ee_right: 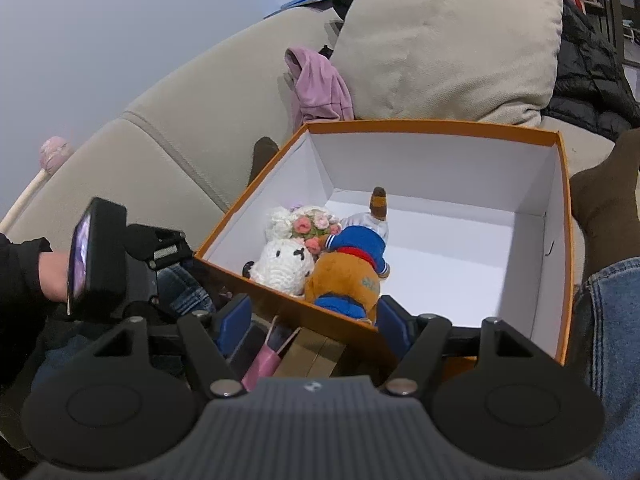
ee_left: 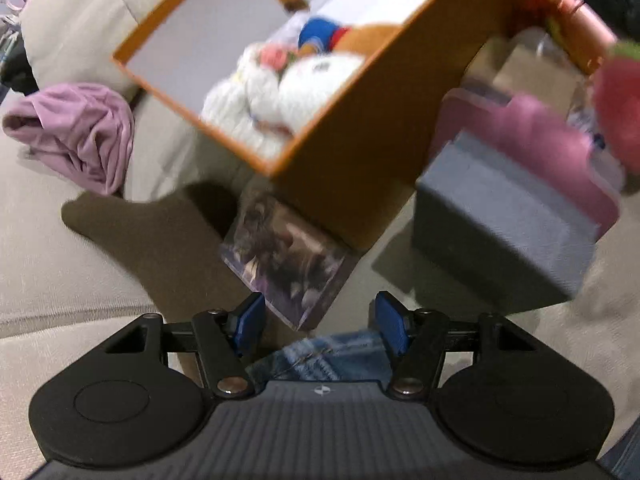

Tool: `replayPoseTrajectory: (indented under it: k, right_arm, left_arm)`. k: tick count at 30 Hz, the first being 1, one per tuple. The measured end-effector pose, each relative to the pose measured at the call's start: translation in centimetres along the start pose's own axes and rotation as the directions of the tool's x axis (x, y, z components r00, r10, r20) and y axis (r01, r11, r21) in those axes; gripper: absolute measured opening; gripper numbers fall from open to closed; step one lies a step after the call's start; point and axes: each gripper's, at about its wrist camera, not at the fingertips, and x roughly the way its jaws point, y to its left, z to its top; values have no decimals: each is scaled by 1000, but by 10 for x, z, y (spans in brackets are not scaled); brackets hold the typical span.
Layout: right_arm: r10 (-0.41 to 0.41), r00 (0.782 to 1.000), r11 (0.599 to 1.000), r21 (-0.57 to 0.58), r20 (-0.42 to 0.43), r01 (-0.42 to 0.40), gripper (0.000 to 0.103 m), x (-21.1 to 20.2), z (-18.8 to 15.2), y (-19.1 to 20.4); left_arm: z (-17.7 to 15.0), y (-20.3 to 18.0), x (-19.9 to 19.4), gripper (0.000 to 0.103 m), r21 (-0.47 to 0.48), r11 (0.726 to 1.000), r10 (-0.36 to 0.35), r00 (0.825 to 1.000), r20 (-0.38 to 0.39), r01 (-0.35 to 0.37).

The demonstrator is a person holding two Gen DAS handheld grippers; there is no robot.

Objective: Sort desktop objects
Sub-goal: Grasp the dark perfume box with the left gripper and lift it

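An orange box [ee_left: 360, 168] with a white inside sits on the sofa and holds a white crochet plush [ee_left: 304, 88] and a brown bear in a blue sailor suit [ee_left: 320, 32]. A clear-wrapped picture card [ee_left: 284, 264] lies by the box's near corner. My left gripper [ee_left: 320, 316] hovers open just short of the card, with nothing between its blue pads. In the right wrist view, my right gripper [ee_right: 316, 320] is open at the near wall of the box [ee_right: 440, 126], below the bear [ee_right: 348, 276] and the white plush [ee_right: 284, 266]. It holds nothing.
A grey box [ee_left: 508, 232] with a pink item [ee_left: 540, 136] on it stands right of the orange box, near a red strawberry plush [ee_left: 620, 96]. A purple garment [ee_left: 76, 132] and a cushion [ee_right: 452, 40] lie on the sofa. A person's brown-socked foot [ee_right: 608, 192] rests beside the box.
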Motion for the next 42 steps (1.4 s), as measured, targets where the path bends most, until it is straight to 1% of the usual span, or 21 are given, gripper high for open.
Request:
replayPoseTrajectory:
  k: [3, 6, 7, 9, 10, 11, 13, 14, 15, 16, 17, 18, 19, 21, 27, 30, 32, 35, 38, 40, 42]
  right_arm:
    - [-4, 1000, 1000, 14, -2, 4, 72, 5, 0, -4]
    - [-7, 1000, 1000, 23, -10, 7, 72, 11, 1, -7]
    - [-9, 1000, 1000, 24, -12, 9, 72, 12, 1, -8]
    - [-12, 1000, 1000, 21, -16, 12, 73, 14, 1, -9]
    - [-11, 1000, 1000, 20, -16, 12, 73, 15, 1, -9]
    - [-11, 1000, 1000, 19, -16, 11, 74, 16, 1, -9]
    - [-10, 1000, 1000, 20, -15, 10, 74, 16, 1, -9]
    - [-10, 1000, 1000, 20, -15, 10, 74, 17, 1, -9]
    - [-12, 1000, 1000, 18, -14, 12, 74, 17, 0, -10]
    - [-16, 1000, 1000, 14, -13, 17, 74, 18, 0, -9]
    - [-23, 1000, 1000, 8, -11, 23, 74, 18, -1, -9]
    - [-28, 1000, 1000, 2, -9, 28, 74, 17, -1, -8]
    - [-31, 999, 1000, -3, -7, 31, 74, 17, -2, -8]
    - [-35, 999, 999, -6, -1, 35, 74, 16, -3, -7]
    - [-42, 999, 999, -24, 18, 43, 74, 9, -5, -3]
    - [-43, 999, 998, -39, 29, 44, 74, 5, -7, 1]
    - [-43, 998, 998, -47, 37, 44, 74, 2, -7, 5]
    - [-51, 998, 997, -51, 42, 53, 74, -1, -8, 10]
    - [-65, 997, 996, -64, 43, 67, 73, -2, -9, 16]
    - [-73, 996, 994, -73, 44, 76, 70, -3, -8, 20]
    - [-76, 996, 994, -74, 41, 79, 67, -4, -8, 25]
  left_arm:
    - [-2, -2, 10, 72, 11, 1000, 16, 1000, 17, -17]
    - [2, -3, 16, 74, 48, 999, 19, 999, 33, -21]
    - [6, 1, 18, 75, 58, 998, 21, 999, 37, -23]
    - [6, 0, 22, 91, 85, 995, 46, 998, 42, -50]
    - [10, -1, 23, 92, 100, 993, 57, 997, 48, -61]
    - [11, 0, 25, 92, 102, 993, 50, 998, 47, -55]
    - [12, 6, 27, 92, 72, 997, 33, 998, 46, -37]
    - [12, 9, 28, 89, 54, 998, 25, 999, 47, -28]
    - [12, 11, 27, 83, 42, 999, 14, 999, 49, -16]
    - [11, 12, 26, 79, 27, 1000, 3, 999, 51, -4]
    - [10, 13, 23, 72, 16, 1000, 1, 998, 58, -2]
    - [8, 13, 21, 68, 7, 1000, 2, 998, 65, -3]
    - [7, 13, 19, 66, -2, 1000, 4, 998, 68, -4]
    - [9, 16, 15, 56, -34, 999, 9, 996, 84, -6]
    - [8, 23, -9, 39, -121, 992, 53, 986, 158, -34]
    - [10, 29, -21, 33, -171, 983, 103, 977, 187, -71]
    - [11, 31, -23, 31, -200, 972, 156, 972, 175, -120]
    - [13, 34, -18, 28, -229, 958, 209, 967, 148, -172]
    - [12, 49, -5, 27, -265, 953, 194, 970, 148, -150]
    - [12, 48, -8, 26, -275, 949, 203, 967, 153, -155]
    - [9, 51, -15, 26, -308, 941, 192, 969, 157, -137]
